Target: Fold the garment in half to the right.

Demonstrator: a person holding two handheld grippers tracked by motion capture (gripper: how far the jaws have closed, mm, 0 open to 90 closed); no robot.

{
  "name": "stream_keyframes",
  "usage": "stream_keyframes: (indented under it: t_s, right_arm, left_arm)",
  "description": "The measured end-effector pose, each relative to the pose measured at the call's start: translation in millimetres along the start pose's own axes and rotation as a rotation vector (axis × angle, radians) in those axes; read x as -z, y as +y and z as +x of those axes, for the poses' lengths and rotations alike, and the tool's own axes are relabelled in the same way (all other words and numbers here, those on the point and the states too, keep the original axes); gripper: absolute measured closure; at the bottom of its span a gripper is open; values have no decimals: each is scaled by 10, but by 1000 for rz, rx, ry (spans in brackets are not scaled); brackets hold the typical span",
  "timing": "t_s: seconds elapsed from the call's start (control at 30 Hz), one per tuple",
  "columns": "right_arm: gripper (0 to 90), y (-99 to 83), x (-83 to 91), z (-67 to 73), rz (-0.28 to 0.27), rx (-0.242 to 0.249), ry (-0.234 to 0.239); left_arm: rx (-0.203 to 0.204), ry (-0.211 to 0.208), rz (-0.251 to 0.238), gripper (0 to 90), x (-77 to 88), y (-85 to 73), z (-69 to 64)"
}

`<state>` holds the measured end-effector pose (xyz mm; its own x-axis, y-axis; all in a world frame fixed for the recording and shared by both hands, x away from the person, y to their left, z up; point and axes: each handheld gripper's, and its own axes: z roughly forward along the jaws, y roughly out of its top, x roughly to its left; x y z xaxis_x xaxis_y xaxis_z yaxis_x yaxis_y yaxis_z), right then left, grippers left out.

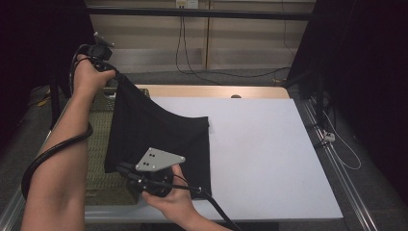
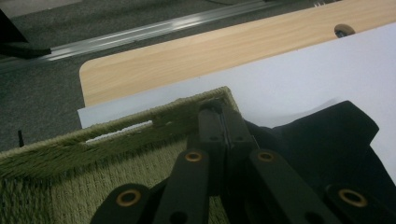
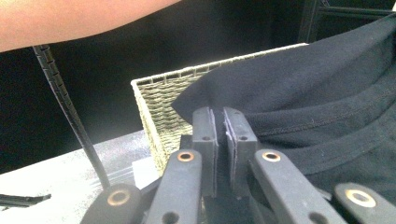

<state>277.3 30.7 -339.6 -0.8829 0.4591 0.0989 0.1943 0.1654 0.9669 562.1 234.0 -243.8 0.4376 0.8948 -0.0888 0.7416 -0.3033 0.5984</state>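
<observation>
The table (image 1: 269, 159) is seen from above and behind in the high view, facing forward and down. Each gripper view is taken close along its own jaws. The basket (image 2: 70, 172) and black cloth (image 3: 327, 93) are shared by all three views

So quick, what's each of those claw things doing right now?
Left gripper: closed, pinching the black garment and lifting it over the woven basket.
Right gripper: closed, gripping the garment's lower edge.
</observation>
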Motion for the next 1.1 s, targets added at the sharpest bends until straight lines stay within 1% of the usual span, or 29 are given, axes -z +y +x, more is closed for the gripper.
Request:
stream_keyframes:
  t_s: [0.03,0.07,0.17,0.2,0.27,0.3,0.33,0.37,0.4,0.5,0.53,0.57,0.6,0.63,0.67,0.73,0.77,0.8,0.83,0.87,0.9,0.93,0.97,1.03,1.07,1.1]
  right_arm:
    - [848,3,0,5,0,2,-1]
    - [848,5,-1,5,-4,-2,1]
    - [848,7,-8,4,-4,-11,2]
    - [848,4,-15,10,-4,-10,4]
    - [847,-1,-19,18,-2,-4,1]
    - [847,-1,-17,19,-6,-7,2]
    - [847,0,-15,17,-10,-9,1]
    - [847,-1,-9,16,-10,-10,-3]
    - [847,-3,-4,18,-9,-11,-6]
    - [847,-25,17,15,-11,-13,-14]
    - [847,-34,21,9,-12,-14,-15]
    - [847,-42,27,6,-12,-12,-18]
    - [847,-47,31,5,-12,-17,-19]
    - [847,-56,37,-2,-17,-17,-19]
    - [847,-62,46,-4,-17,-22,-22]
    - [847,-77,68,-18,-23,-32,-26]
    - [847,-85,79,-20,-24,-39,-32]
    - [847,-94,88,-25,-26,-39,-34]
    - [847,-109,104,-29,-23,-44,-34]
    - [847,-121,114,-31,-22,-46,-40]
    - [847,-136,121,-39,-21,-45,-44]
    - [847,-170,129,-53,-24,-54,-42]
    - [847,-170,129,-53,-24,-54,-42]
    - [847,-197,135,-67,-21,-59,-48]
    - [847,-211,138,-70,-20,-64,-46]
    - [847,-224,141,-71,-22,-71,-45]
  left_arm:
    - [-3,-4,2,891,8,-7,16]
    - [40,-2,-9,891,9,-25,4]
    - [32,5,-10,891,2,-37,5]
    - [32,-1,-5,891,-1,-38,8]
    - [41,-6,-10,891,-16,-41,-5]
    - [37,-13,1,891,-15,-36,-14]
    - [36,-12,-11,891,-27,-28,-36]
    - [28,-14,-8,890,-30,-17,-49]
    - [29,-24,-15,891,-38,1,-73]
    - [16,-35,-9,891,-81,25,-128]
    - [26,-45,-13,890,-101,29,-150]
    - [20,-46,-16,891,-112,34,-159]
    - [4,-49,-4,891,-124,44,-167]
    - [17,-50,-16,891,-147,48,-194]
    - [-3,-50,1,891,-162,55,-204]
    - [17,-64,-19,891,-210,65,-253]
    - [-24,-76,-10,890,-229,78,-248]
    - [-34,-86,-10,891,-253,87,-270]
    - [-1,-78,-18,890,-277,85,-317]
    - [-1,-87,-13,891,-302,87,-337]
    - [-19,-96,-16,890,-325,90,-338]
    - [-19,-95,-10,891,-359,90,-361]
    - [-3,-94,-9,891,-381,86,-383]
    - [-12,-102,-2,890,-436,82,-395]
    - [-23,-105,2,890,-461,80,-396]
    - [-4,-103,2,890,-485,73,-416]
